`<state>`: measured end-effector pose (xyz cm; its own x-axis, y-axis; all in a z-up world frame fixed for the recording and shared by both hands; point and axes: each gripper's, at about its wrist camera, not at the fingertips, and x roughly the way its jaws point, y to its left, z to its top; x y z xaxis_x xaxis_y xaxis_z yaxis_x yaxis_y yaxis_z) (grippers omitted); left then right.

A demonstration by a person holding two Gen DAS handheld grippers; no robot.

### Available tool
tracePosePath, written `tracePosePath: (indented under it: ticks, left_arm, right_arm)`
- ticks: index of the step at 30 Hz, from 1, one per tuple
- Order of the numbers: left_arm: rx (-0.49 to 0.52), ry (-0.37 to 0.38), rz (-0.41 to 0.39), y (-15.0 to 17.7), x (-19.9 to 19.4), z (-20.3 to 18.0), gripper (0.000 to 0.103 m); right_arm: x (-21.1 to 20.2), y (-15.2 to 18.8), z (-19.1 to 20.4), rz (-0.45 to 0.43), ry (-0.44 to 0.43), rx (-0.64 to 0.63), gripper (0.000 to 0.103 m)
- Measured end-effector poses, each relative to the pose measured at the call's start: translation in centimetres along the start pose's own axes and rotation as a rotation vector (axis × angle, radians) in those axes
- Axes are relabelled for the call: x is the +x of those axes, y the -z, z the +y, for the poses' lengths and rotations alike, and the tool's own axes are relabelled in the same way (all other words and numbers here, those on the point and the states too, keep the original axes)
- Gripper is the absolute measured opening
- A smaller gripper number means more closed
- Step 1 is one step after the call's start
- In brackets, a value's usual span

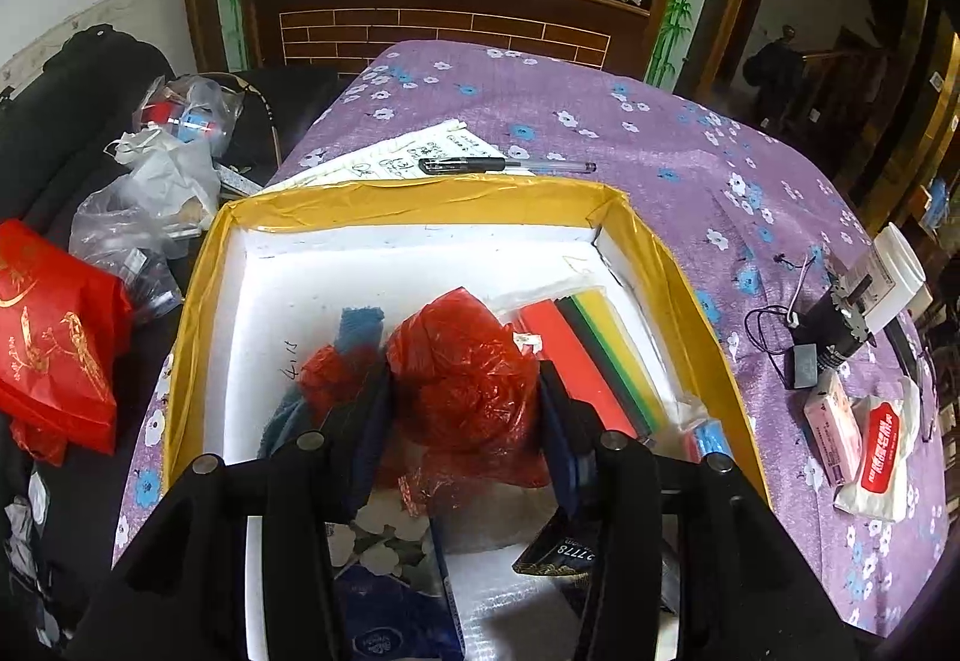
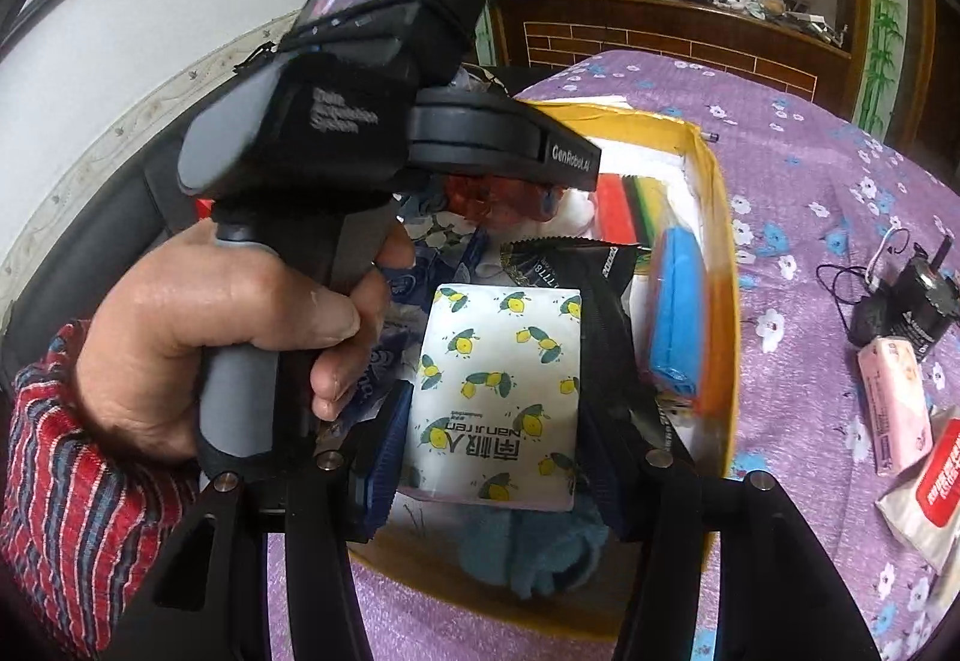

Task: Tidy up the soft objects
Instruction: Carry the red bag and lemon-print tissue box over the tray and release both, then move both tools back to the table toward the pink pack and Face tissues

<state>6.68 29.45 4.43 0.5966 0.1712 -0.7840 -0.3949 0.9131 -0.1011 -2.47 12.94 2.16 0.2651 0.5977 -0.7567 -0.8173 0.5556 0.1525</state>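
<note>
My box, with its yellow taped rim and white inside, sits on the purple flowered tablecloth. Along its right wall lies a flat pack of coloured sponge sheets, red, black, green and yellow, and near that a blue block in clear wrap. A blue towel lies at the left of the floor, and a dark foil pouch and a blue-and-white flowered tissue pack lie at the near end.

My left tongs point steeply down into the box, and their pads press both sides of a crumpled red plastic bag, so they are grasping it. From the other camera I see my left hand, in a red striped sleeve, wrapped round that handle.

My right tongs also tilt down over the near end of the box, clenched on a white tissue pack printed with lemons, which stands between the pads.

Outside the box, on the cloth to the right, lie a pink tissue pack and a red-labelled wipes pack.
</note>
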Motion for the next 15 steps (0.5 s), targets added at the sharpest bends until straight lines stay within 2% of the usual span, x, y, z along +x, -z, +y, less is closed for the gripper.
tracePosePath:
  ticks: [4, 6, 8, 15]
  left_arm:
    - [-0.011, 0.020, -0.003, -0.1, -0.3, 0.4, 0.052]
    - [-0.014, 0.020, -0.010, -0.1, -0.6, 0.5, 0.056]
    - [-0.018, 0.012, -0.018, -0.1, -0.8, 0.6, 0.056]
    - [-0.024, 0.011, -0.032, -0.1, -2.2, 0.2, 0.056]
  right_arm:
    - [0.0, 0.1, 0.1, -0.002, 0.000, -0.013, 0.057]
    - [-0.4, 0.2, 0.1, -0.012, -0.005, -0.015, 0.062]
    - [-1.0, 0.3, 0.3, -0.028, -0.010, -0.020, 0.065]
    - [-4.3, 0.8, -0.4, -0.079, -0.048, 0.013, 0.065]
